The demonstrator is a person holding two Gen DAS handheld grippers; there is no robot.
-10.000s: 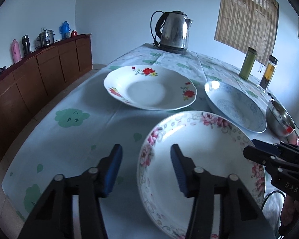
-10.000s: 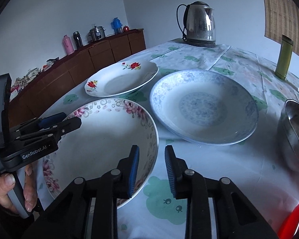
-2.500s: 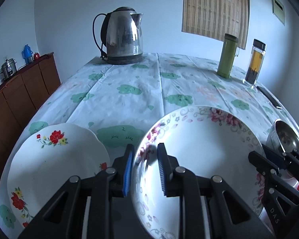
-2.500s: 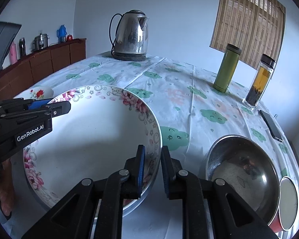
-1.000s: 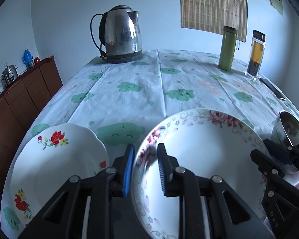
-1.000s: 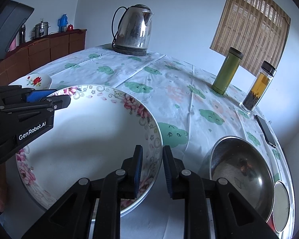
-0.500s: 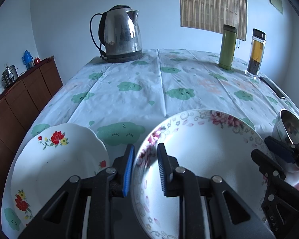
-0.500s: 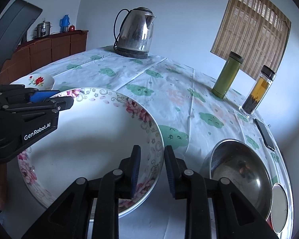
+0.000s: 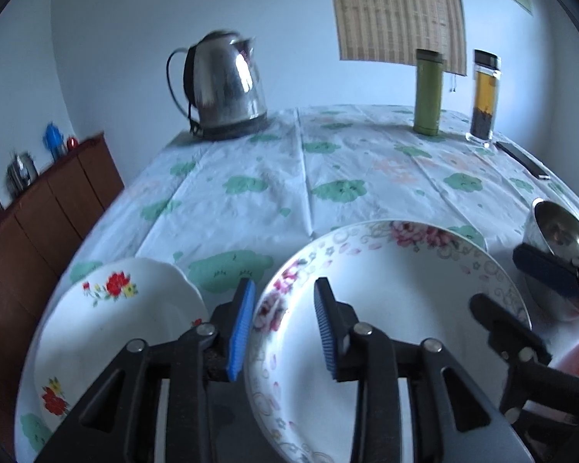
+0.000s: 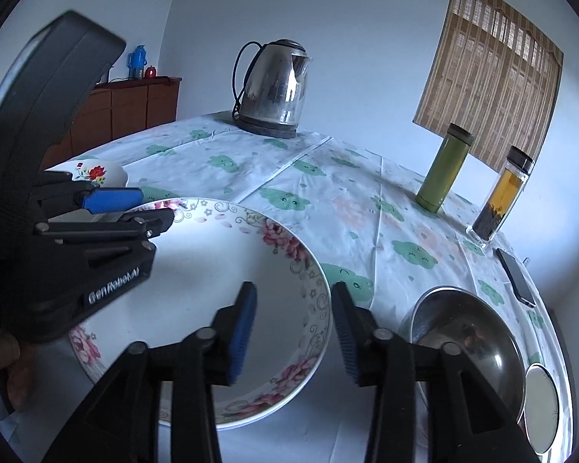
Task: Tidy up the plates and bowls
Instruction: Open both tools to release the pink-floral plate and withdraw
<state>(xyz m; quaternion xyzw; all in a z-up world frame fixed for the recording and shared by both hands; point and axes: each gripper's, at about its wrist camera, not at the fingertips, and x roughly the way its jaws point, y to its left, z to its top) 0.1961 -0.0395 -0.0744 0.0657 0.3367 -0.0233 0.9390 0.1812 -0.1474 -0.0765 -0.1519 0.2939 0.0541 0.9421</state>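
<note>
Two plates [image 9: 397, 308] [image 9: 108, 320], one steel bowl [image 10: 467, 343], two parted grippers [image 9: 283, 322] [image 10: 295, 332]

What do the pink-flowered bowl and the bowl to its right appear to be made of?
The pink-flowered bowl looks like glazed ceramic or porcelain: glossy white with printed pink flowers and scrollwork on the rim; melamine cannot be ruled out. The metal bowl looks like polished stainless steel: a grey surface with mirror-like reflections.
</note>
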